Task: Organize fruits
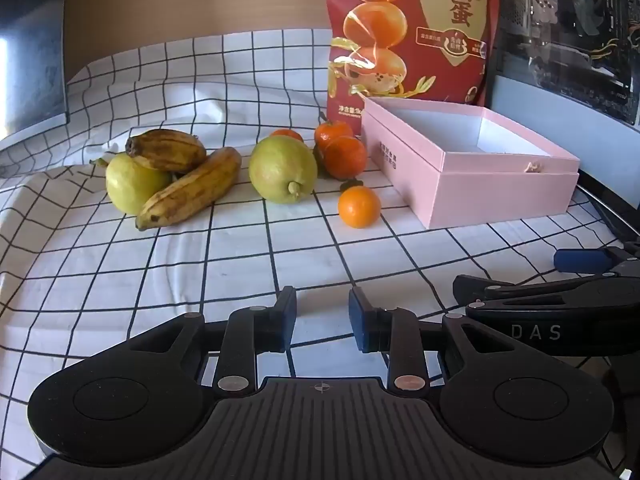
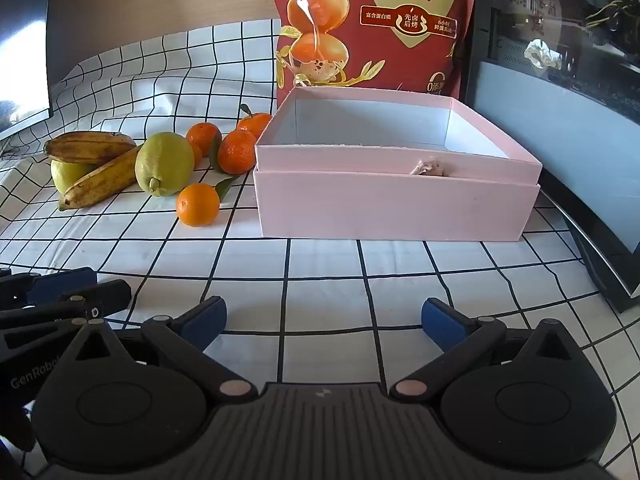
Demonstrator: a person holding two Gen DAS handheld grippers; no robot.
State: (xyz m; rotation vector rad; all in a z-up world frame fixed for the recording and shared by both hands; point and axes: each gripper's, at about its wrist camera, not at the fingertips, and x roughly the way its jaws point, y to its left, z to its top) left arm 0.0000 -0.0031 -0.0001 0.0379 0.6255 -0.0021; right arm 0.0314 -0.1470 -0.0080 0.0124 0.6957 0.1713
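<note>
Fruit lies on a checked cloth: two brown-spotted bananas point(image 1: 188, 186) point(image 2: 102, 178), two yellow-green lemons point(image 1: 282, 169) point(image 2: 165, 163), and several mandarins, one point(image 1: 359, 206) point(image 2: 198, 204) apart in front. An open, empty pink box point(image 1: 500, 184) point(image 2: 394, 208) stands right of the fruit. My left gripper point(image 1: 322, 314) is open and empty, low over the cloth, well short of the fruit. My right gripper point(image 2: 324, 320) is open wider and empty, in front of the box.
A red snack bag point(image 1: 408, 28) point(image 2: 372, 20) stands behind the box. A dark computer case point(image 1: 568, 40) point(image 2: 560, 100) lines the right side. A dark screen point(image 1: 28, 60) stands at far left. Each gripper shows at the edge of the other's view.
</note>
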